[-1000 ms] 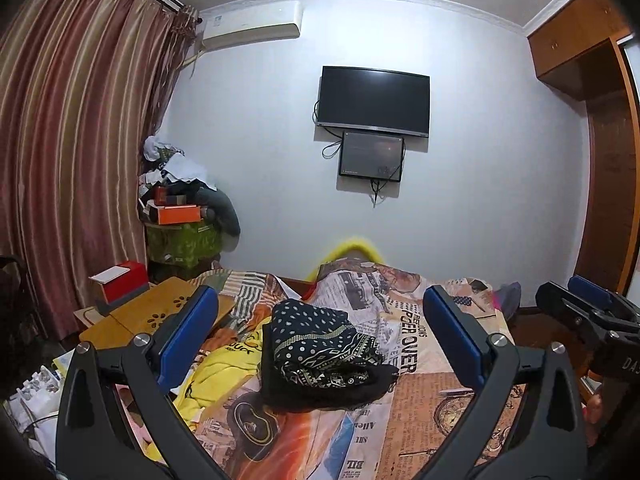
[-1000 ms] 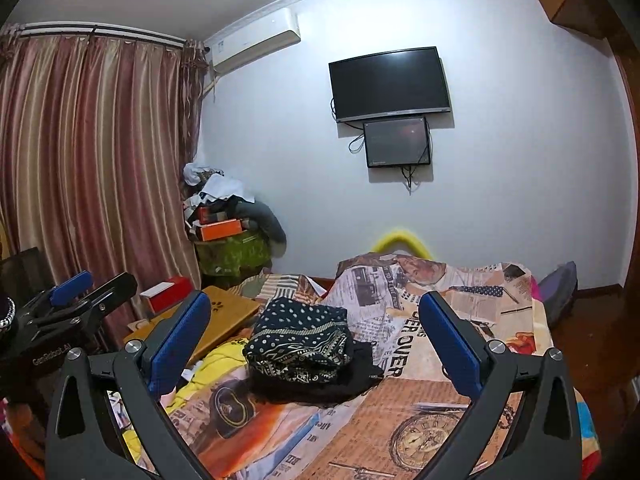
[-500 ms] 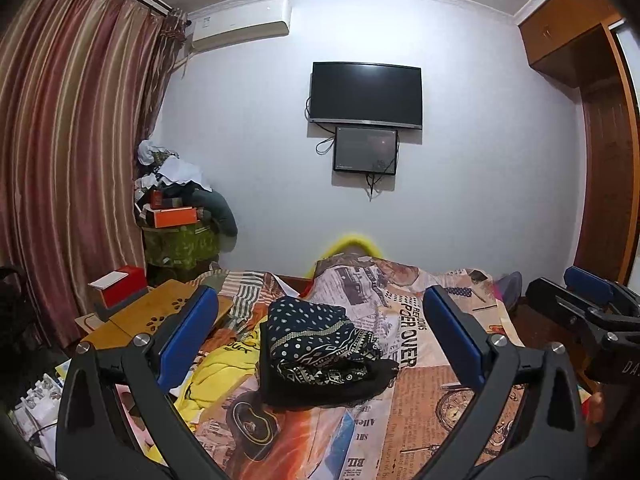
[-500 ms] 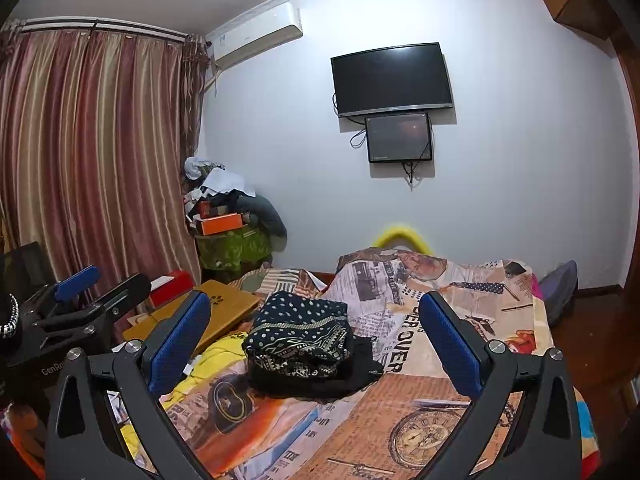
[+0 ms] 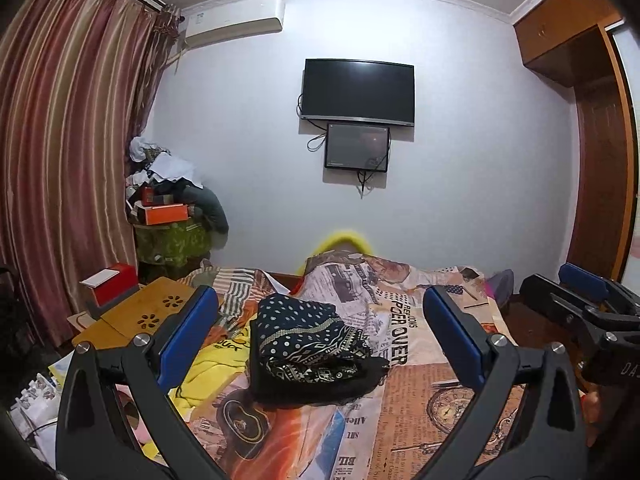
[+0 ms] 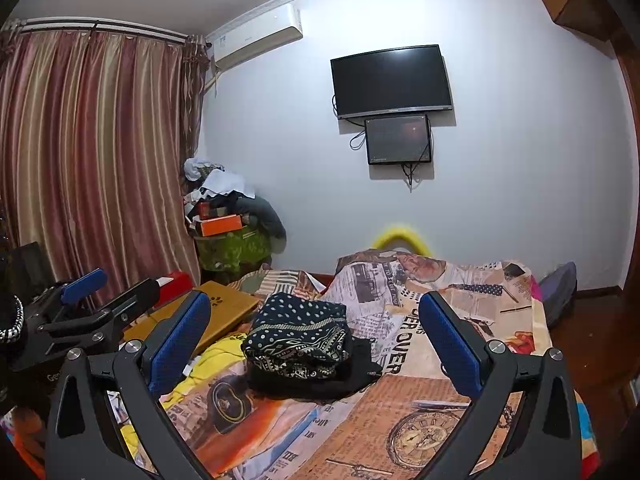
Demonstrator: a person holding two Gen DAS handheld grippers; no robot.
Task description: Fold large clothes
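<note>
A folded dark garment with white dots and a patterned border (image 5: 308,334) lies on a black cloth on the bed; it also shows in the right wrist view (image 6: 298,334). A yellow garment (image 5: 212,364) lies crumpled to its left. My left gripper (image 5: 320,320) is open and empty, held above the bed short of the stack. My right gripper (image 6: 316,320) is open and empty, held likewise. Each gripper shows at the edge of the other's view: the right one (image 5: 576,304) and the left one (image 6: 96,296).
The bed carries a newspaper-print cover (image 5: 420,392). A wooden lap desk (image 5: 140,316) and a red box (image 5: 112,284) sit at the left. A pile of boxes and clothes (image 5: 172,216) stands in the corner by the curtain. A wardrobe (image 5: 600,160) stands at the right.
Both grippers have tilted up and drawn back a little, so the bed and stack sit lower in the views. Both stay open; the stack has not moved.
</note>
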